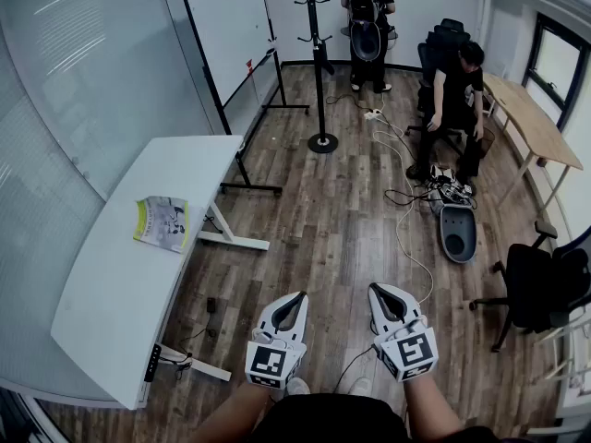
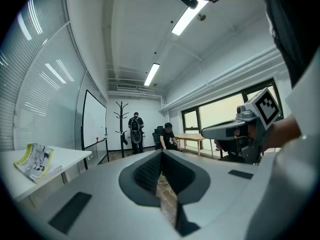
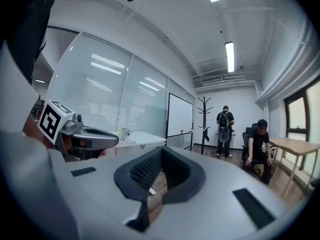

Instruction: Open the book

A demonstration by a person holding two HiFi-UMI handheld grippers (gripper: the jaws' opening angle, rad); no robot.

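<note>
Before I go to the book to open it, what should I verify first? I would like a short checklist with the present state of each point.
1. Book lies closed on the table: ok.
2. Left tool is empty, jaws together: ok.
3. Right tool is empty, jaws together: ok.
4. Tools close enough to the book: not ok. Both hover level over the wooden floor, well apart from the table.
5. Which edge of the book is the spine: cannot tell from here.
</note>
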